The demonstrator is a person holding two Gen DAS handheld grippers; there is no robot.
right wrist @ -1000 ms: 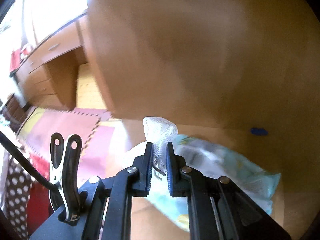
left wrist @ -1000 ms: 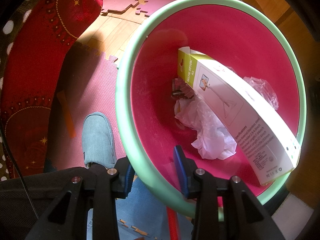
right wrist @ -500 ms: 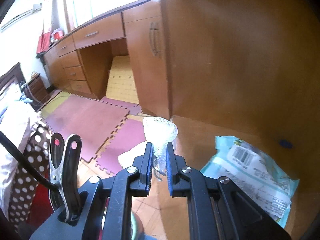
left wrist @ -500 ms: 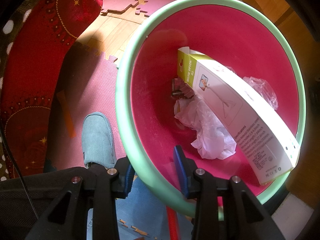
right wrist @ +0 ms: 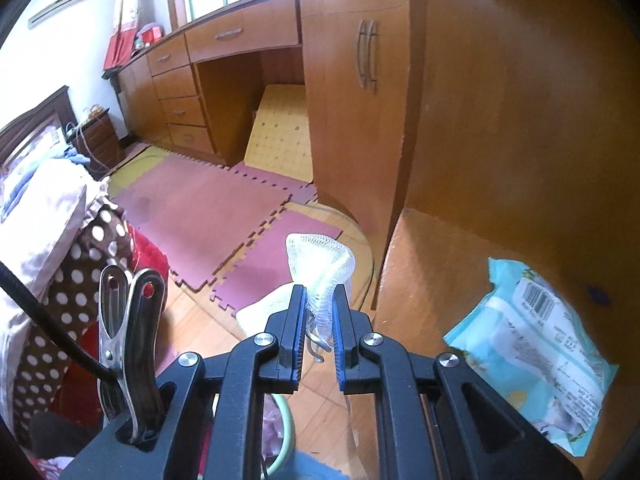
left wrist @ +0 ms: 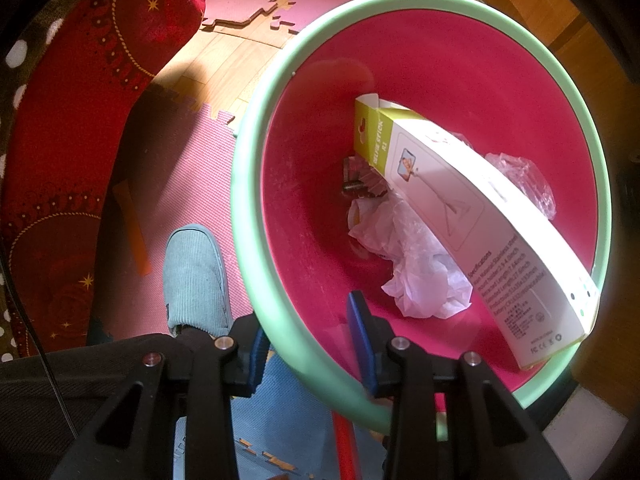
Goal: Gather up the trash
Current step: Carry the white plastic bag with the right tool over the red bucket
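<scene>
Left gripper (left wrist: 308, 344) points straight down from where I sit, jaws clenched on the near rim of the round pink plastic bin with the mint-green lip (left wrist: 256, 264), one pad outside the wall and one inside. Just left of the bin I see a pale blue corduroy slipper (left wrist: 196, 280) on the pink foam puzzle mat (left wrist: 180, 176), and a red gold-patterned cushion (left wrist: 80, 92) further left. Inside the bin, nearest the jaws: crumpled white tissue paper (left wrist: 416, 264); over it a long white-and-yellow cardboard selfie-stick box (left wrist: 472, 220) lying diagonally, its far end down in the bin, its near end on the right rim; beyond it a clear crinkled plastic wrapper (left wrist: 524, 176) and some small dark item at the bottom that I cannot identify. Right gripper (right wrist: 316, 312) is angled down and forward, jaws grasping a white foam mesh fruit sleeve (right wrist: 320, 268) that sticks up above the pads; it is held in the air. A metal spring clip (right wrist: 128, 320) sits on the gripper body at left. To the right, a light blue printed plastic pack with a barcode (right wrist: 540, 348) lies on the brown wooden worktop (right wrist: 432, 264). Further out: purple foam floor mats (right wrist: 208, 208), then a wooden desk with drawers and cabinet (right wrist: 280, 60).
</scene>
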